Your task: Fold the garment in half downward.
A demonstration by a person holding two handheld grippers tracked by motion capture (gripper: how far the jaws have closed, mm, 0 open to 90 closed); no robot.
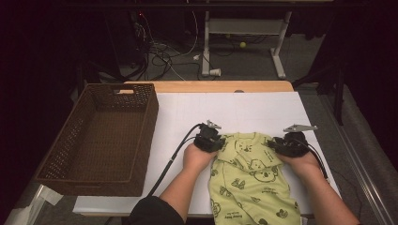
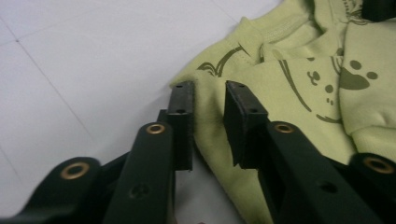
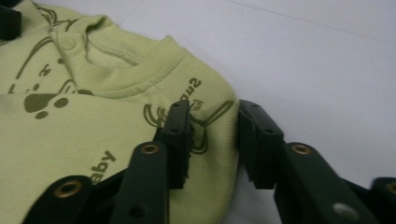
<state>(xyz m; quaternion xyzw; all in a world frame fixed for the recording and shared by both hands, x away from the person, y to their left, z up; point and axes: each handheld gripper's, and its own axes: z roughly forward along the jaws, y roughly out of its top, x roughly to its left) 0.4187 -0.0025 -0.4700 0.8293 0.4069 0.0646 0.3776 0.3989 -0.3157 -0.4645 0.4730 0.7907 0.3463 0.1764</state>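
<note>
A light green child's garment (image 1: pixel 251 185) printed with dark koala figures lies flat on the white table top (image 1: pixel 234 108), neck end away from the person. My left gripper (image 1: pixel 217 141) is at its left shoulder. In the left gripper view the narrowly parted jaws (image 2: pixel 210 91) straddle the shoulder fabric (image 2: pixel 280 93), with a gap still showing between the pads. My right gripper (image 1: pixel 280 143) is at the right shoulder. Its jaws (image 3: pixel 212 109) straddle the printed shoulder edge (image 3: pixel 140 79), and a strip of white table shows inside the right pad.
A brown woven basket (image 1: pixel 146 123) stands on the left part of the table, empty inside. The wooden table edge (image 1: pixel 211 86) runs along the back. Beyond it are cables and a white desk frame (image 1: pixel 206 47) on the floor.
</note>
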